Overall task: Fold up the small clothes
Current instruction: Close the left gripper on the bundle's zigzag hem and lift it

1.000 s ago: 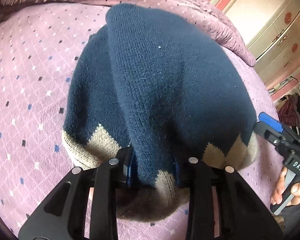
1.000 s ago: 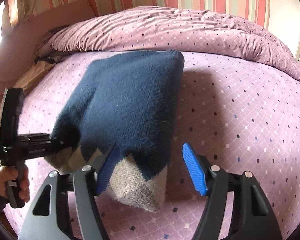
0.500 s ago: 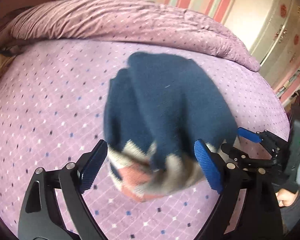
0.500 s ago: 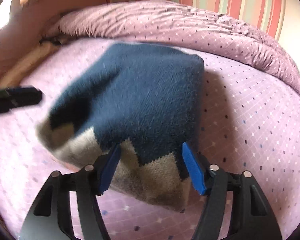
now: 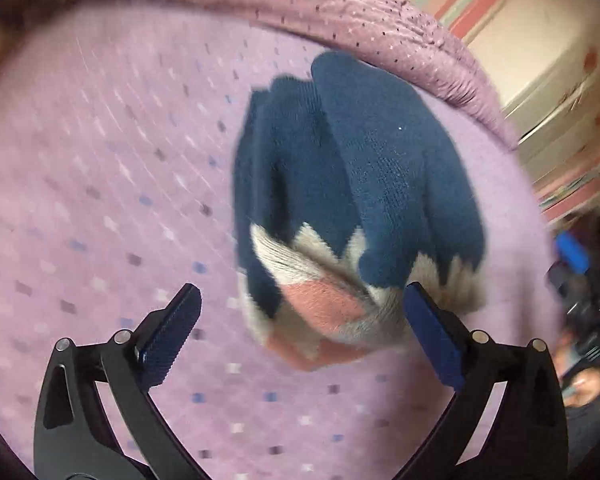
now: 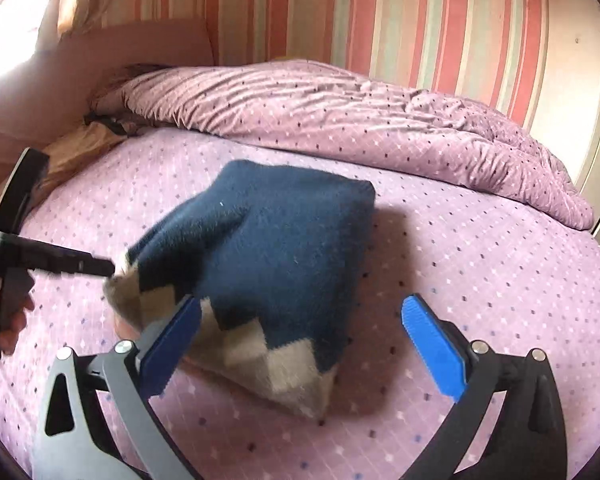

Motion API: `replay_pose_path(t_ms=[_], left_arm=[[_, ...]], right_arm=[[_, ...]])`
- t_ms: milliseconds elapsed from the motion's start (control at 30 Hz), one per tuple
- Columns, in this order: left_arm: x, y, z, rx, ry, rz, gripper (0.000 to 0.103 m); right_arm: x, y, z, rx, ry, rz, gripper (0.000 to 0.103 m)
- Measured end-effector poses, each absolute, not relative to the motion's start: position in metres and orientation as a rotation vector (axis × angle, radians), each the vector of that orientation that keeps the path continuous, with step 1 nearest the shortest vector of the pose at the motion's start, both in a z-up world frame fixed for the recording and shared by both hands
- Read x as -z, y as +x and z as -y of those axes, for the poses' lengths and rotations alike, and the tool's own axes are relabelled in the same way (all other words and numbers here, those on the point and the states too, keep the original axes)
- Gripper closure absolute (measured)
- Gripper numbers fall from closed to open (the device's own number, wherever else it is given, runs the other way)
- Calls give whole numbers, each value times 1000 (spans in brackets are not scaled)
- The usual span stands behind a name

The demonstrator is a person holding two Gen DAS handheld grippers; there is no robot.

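A navy knitted sweater (image 5: 380,168) with a beige and pink zigzag hem lies folded on the purple bedspread (image 5: 100,184). My left gripper (image 5: 300,300) hangs just short of the hem with its jaws opening wide; the pads do not press on the knit. In the right wrist view the sweater (image 6: 268,248) lies ahead of my right gripper (image 6: 302,304), whose jaws are also opening. The hem's corner sits between its blue pads (image 6: 432,348), untouched. The left gripper (image 6: 60,260), held by a hand, shows at the left by the hem.
A crumpled purple duvet (image 6: 360,120) is heaped along the far side of the bed. Behind it rises a striped wall (image 6: 380,16). A white cupboard (image 5: 560,92) stands to the right. A tan pillow (image 6: 80,148) lies at the far left.
Both grippers have let go of the sweater's hem and opened wide. They have drawn back and up, and the sweater has dropped onto the bed, folded.
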State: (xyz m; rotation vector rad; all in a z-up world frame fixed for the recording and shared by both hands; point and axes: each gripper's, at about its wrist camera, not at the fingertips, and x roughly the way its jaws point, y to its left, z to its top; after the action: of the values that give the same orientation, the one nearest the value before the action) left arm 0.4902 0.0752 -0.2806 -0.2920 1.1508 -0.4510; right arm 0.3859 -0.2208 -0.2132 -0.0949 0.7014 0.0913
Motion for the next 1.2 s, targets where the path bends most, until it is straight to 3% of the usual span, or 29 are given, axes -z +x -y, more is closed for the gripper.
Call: replay_pose_path(t_ms=[367,1200], left_arm=[[337,546,-92,535,-616,-1245,3],[347,555,-40,614,-634,-1186,3]], right_arm=[[244,394,245,-45,76,-817,2],[262,414,266,-77,180,-922,2]])
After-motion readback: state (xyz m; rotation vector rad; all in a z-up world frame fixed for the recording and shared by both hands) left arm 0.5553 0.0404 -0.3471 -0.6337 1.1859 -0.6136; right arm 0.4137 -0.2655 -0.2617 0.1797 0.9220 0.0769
